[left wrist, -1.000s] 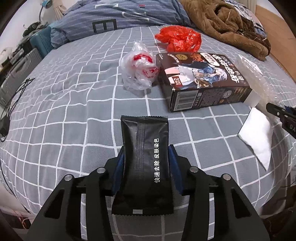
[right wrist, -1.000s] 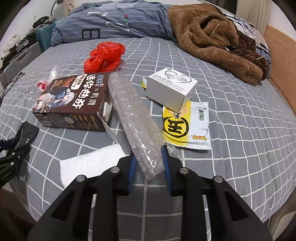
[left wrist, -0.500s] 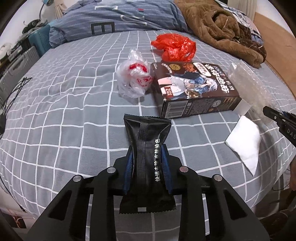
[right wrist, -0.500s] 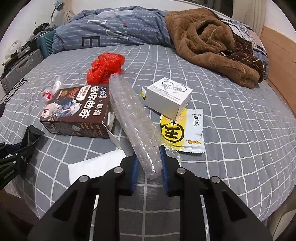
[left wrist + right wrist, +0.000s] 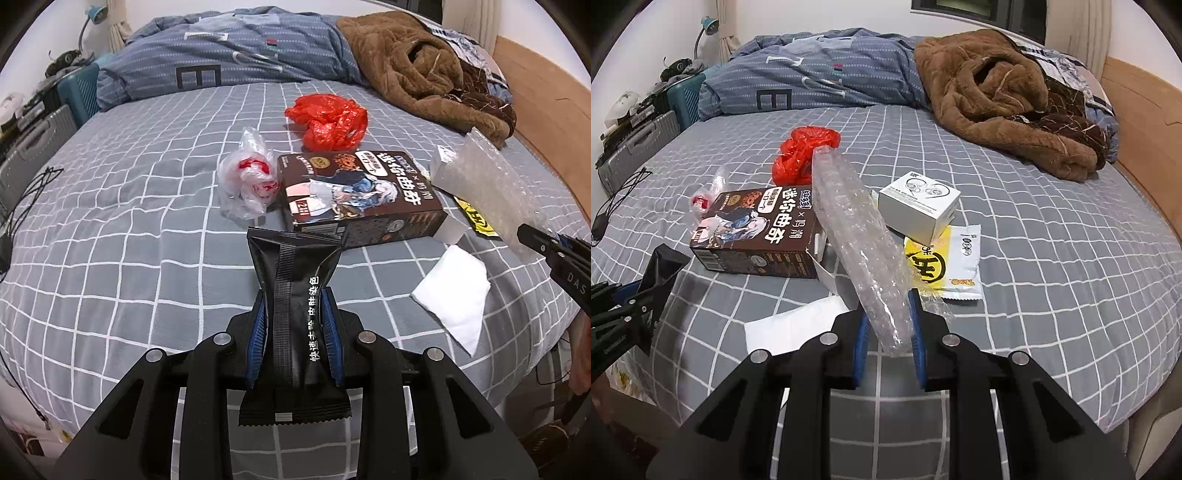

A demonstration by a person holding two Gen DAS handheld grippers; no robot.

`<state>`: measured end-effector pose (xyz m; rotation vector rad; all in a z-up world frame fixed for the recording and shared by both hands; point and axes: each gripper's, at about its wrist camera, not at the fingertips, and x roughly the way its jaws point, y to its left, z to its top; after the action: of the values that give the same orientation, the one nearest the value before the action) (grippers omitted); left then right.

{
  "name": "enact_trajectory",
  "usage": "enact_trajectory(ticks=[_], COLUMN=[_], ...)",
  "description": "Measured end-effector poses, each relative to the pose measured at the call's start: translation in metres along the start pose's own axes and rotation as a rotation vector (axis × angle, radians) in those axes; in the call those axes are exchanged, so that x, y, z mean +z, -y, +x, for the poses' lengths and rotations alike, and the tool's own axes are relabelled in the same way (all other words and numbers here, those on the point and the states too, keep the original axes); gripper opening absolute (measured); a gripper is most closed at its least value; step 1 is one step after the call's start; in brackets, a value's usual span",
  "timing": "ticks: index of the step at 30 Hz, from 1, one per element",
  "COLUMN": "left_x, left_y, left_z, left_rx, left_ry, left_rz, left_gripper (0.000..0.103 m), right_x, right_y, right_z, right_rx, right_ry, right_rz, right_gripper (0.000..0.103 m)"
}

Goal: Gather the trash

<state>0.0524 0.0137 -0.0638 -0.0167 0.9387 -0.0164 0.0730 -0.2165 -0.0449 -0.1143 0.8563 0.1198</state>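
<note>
Between the blue pads of the left gripper (image 5: pixel 293 325) a black sachet (image 5: pixel 293 295) is being pinched at its waist, its long axis running straight out along the fingers, its serrated end hanging back toward the camera and its far end flaring just short of the brown snack box (image 5: pixel 360 195). That box is serving as my landmark on the grey checked bedspread (image 5: pixel 129 240). To its right the right gripper (image 5: pixel 888 326) is clamping the near end of a long bubble-wrap strip (image 5: pixel 857 236), which is sticking up and away over the box's right edge toward the red plastic bag (image 5: pixel 803 155) lying beyond the box. Both pieces are being carried clear of the bed, so the coming move, as I judge it, is turning on taking each to a bin, and no bin is showing in either view.

Still lying around the box: a crumpled clear bag with red print (image 5: pixel 249 181) touching its left end, a white tissue (image 5: pixel 452 291) just in front of its right corner, and a white earphone box (image 5: pixel 918 208) to its right, resting partly on a yellow-and-white packet (image 5: pixel 945 264). The left gripper looks nearer the clear bag; the right, nearer the tissue and packet.

The bubble wrap is covering part of the box's open flap, and the sachet's small print is too fine to make out fully.
</note>
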Motion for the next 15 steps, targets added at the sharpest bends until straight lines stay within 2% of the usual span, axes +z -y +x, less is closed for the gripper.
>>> enact_trajectory(ticks=[15], left_x=[-0.021], left_y=[0.011], left_z=[-0.035], left_rx=[-0.019], left_ry=[0.048], left_rz=[-0.010], left_gripper=[0.028], right_x=[-0.023], right_y=[0.003], right_z=[-0.043], right_rx=[-0.003], right_ry=[0.030], right_rz=[0.025], right_gripper=[0.018])
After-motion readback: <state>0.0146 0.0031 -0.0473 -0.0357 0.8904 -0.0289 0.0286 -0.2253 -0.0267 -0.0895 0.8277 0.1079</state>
